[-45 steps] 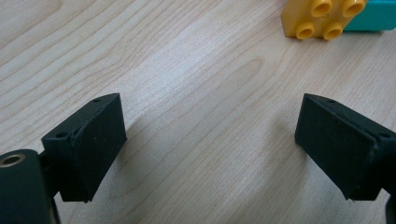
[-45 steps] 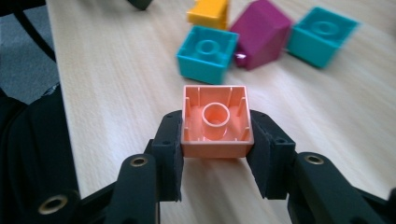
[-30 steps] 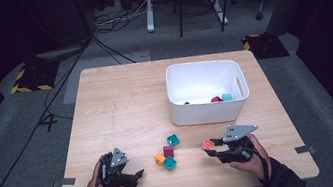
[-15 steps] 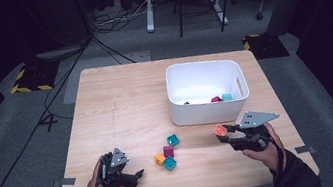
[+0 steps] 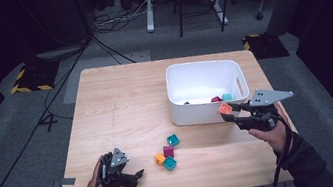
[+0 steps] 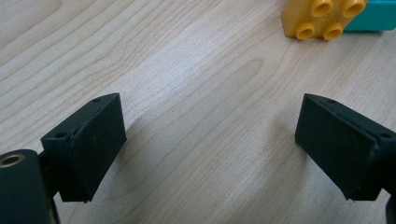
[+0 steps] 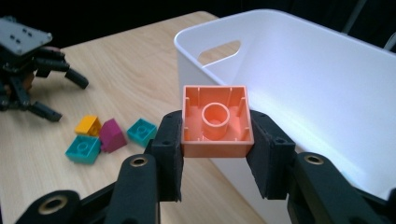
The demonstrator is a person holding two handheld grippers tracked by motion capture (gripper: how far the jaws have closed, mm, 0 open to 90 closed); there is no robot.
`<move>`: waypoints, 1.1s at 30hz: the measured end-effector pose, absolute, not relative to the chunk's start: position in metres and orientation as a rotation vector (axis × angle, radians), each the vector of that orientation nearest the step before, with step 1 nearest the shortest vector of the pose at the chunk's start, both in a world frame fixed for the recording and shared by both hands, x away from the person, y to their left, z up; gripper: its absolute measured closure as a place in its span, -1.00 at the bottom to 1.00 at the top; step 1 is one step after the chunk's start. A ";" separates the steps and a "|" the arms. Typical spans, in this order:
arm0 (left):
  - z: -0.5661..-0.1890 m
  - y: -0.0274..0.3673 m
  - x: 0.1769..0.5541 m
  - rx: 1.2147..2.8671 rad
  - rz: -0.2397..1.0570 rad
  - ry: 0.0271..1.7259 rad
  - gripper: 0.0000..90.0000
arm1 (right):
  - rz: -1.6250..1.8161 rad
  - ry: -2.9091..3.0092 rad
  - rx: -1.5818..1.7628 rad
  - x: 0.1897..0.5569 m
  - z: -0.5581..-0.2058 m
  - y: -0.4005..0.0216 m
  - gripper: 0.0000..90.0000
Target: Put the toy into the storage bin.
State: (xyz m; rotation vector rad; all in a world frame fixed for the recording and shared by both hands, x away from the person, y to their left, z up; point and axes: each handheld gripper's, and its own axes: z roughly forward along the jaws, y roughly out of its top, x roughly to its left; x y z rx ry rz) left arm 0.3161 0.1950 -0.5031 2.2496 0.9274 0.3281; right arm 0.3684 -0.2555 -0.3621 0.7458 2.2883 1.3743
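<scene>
The right tongs (image 5: 230, 114) are clamped on an orange brick (image 5: 224, 109), one pad against each of two opposite sides. In the right gripper view the brick (image 7: 216, 122) shows its hollow underside with the round tube in the middle, and sits squarely between the two black pads. From the high view the brick hangs in the air just in front of the near wall of the white bin (image 5: 193, 114), toward its right end, at about 4 o'clock from the middle of the counter (image 5: 120, 101). It is clear of the counter and outside the bin.

The left tongs (image 5: 137, 174) rest low near the counter's near edge at about 7 o'clock, jaws spread wide with nothing between them. The left gripper view shows bare wood between the two pads (image 6: 88, 140), with a yellow brick (image 6: 322, 18) beyond them at 1 o'clock.

Four loose bricks lie together on the counter between the two hands: a teal brick (image 5: 173, 139), a magenta brick (image 5: 168, 151), a second teal brick (image 5: 169, 163) and the yellow one (image 5: 159, 159), all close together. Inside the bin, by the near wall, lie a few more bricks (image 5: 221, 98).
</scene>
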 end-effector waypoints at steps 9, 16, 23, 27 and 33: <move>-0.503 0.195 0.316 2.252 0.328 0.926 -0.80 | 1.314 2.244 0.778 0.391 -0.344 -0.253 0.32; -0.503 0.195 0.316 2.251 0.340 0.928 -0.80 | 1.284 2.234 0.851 0.417 -0.342 -0.250 0.32; -0.503 0.195 0.316 2.253 0.332 0.927 -0.80 | 1.225 2.229 0.928 0.441 -0.343 -0.246 0.32; -0.503 0.195 0.316 2.252 0.333 0.927 -0.80 | 1.184 2.220 0.961 0.448 -0.347 -0.243 0.32; -0.503 0.195 0.316 2.252 0.334 0.928 -0.80 | 1.119 2.207 0.971 0.458 -0.353 -0.242 0.32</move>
